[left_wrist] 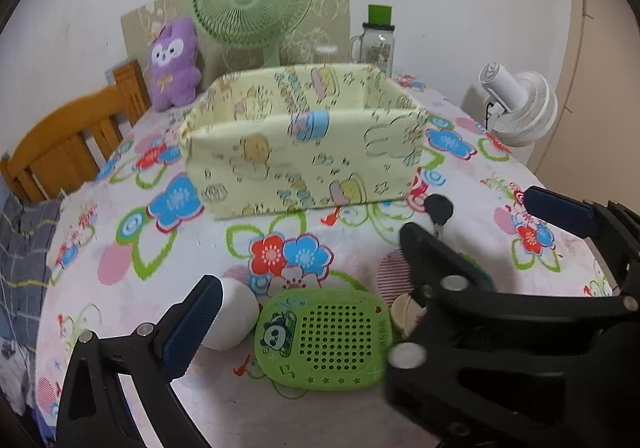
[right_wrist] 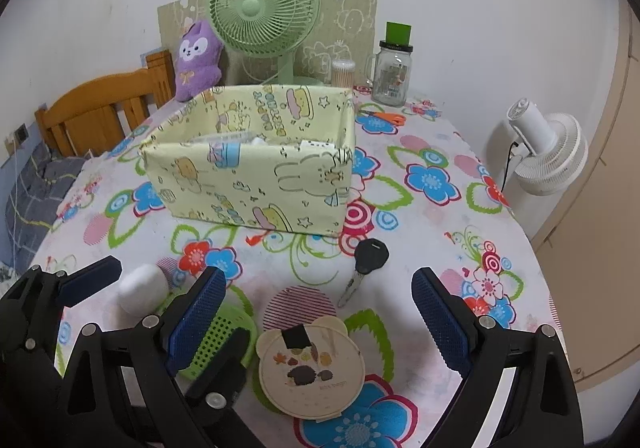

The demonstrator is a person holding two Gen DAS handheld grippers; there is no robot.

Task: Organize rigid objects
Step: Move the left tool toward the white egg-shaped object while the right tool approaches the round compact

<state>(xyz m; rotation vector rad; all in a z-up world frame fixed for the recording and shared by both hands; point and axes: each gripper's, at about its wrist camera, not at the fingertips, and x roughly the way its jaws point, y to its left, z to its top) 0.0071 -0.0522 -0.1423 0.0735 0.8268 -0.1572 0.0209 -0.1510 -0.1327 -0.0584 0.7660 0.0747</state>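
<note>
A yellow cartoon-print box (left_wrist: 304,151) (right_wrist: 248,183) stands mid-table, with a few pale items inside it. In front of it lie a green panda speaker (left_wrist: 324,336) (right_wrist: 224,332), a white rounded case (left_wrist: 236,316) (right_wrist: 142,288), a round cream tin with a hedgehog picture (right_wrist: 312,372) (left_wrist: 408,312) and a black-headed key (right_wrist: 370,260) (left_wrist: 438,207). My left gripper (left_wrist: 304,328) (right_wrist: 172,298) is open, low over the speaker and white case. My right gripper (right_wrist: 320,308) (left_wrist: 476,224) is open, straddling the cream tin. The two grippers' inner fingers overlap.
Behind the box are a green desk fan (right_wrist: 264,11), a purple plush (right_wrist: 198,59), a glass jar (right_wrist: 392,75), a toothpick tub (right_wrist: 343,71) and orange scissors (right_wrist: 384,117). A wooden chair (right_wrist: 100,107) stands at the left. A white fan (right_wrist: 548,151) stands off the table's right edge.
</note>
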